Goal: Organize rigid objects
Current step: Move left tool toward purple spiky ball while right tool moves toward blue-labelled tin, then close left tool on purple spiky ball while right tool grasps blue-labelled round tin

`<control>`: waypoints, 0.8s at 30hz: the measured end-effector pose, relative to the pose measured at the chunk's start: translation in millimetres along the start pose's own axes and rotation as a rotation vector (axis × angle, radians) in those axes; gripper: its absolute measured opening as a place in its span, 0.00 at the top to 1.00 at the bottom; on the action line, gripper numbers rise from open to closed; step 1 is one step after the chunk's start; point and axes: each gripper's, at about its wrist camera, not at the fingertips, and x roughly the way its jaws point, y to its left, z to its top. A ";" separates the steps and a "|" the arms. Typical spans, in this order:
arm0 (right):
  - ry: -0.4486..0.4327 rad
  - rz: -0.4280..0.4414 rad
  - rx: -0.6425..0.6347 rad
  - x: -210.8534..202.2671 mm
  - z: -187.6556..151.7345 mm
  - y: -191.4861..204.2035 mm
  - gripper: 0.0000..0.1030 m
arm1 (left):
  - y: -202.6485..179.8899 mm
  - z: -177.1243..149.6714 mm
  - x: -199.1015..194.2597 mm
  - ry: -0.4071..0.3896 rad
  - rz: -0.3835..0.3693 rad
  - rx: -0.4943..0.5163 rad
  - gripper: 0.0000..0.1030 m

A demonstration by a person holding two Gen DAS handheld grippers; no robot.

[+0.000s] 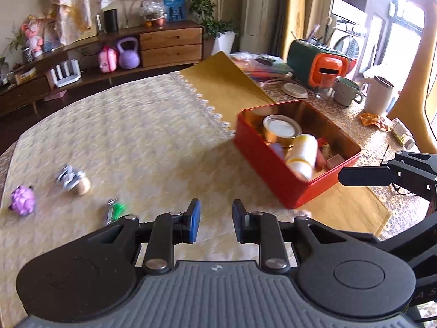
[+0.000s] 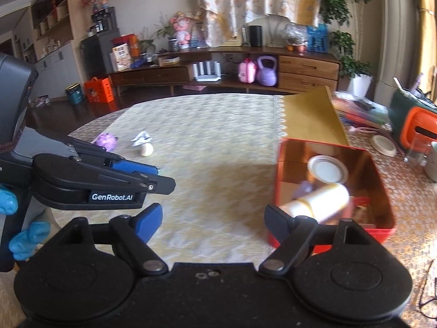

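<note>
On the desk (image 1: pixel 136 136), both grippers' jaws gape empty; loose toys (image 1: pixel 23 200) await the red tin (image 1: pixel 273 169).

Along the far wall I am seeing a long wooden sideboard (image 2: pixel 308 67), and a purple kettlebell (image 2: pixel 267 71) is sitting in its open shelf just beside a pink toy case (image 2: pixel 247 72). A white router with upright antennas (image 2: pixel 206 72) is standing further left on that shelf. A black cylindrical speaker (image 2: pixel 255 35) is resting on the sideboard's top. Toward the table's far right corner a green and orange box-shaped appliance (image 1: pixel 316 64) is standing, with a pale green ceramic mug (image 1: pixel 347 90) and a white jug (image 1: pixel 378 95) near it.
</note>
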 end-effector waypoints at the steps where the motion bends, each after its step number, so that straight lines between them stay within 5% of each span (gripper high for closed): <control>1: 0.000 0.004 -0.007 1.8 0.7 5.0 0.19 | 6.3 -3.4 -2.3 -0.002 0.008 -0.003 0.76; 17: 0.036 0.076 -0.071 37.8 4.6 68.0 0.16 | 107.9 -44.8 -32.2 -0.048 0.107 -0.116 0.76; 19: 0.042 0.089 -0.079 44.0 4.9 75.4 0.16 | 121.3 -49.4 -32.8 -0.049 0.122 -0.135 0.67; 21: 0.048 0.099 -0.090 51.7 6.3 82.2 0.16 | 135.4 -53.7 -34.8 -0.064 0.136 -0.154 0.24; 24: 0.058 0.109 -0.110 64.3 8.2 91.9 0.16 | 151.4 -57.6 -36.7 -0.087 0.158 -0.168 0.23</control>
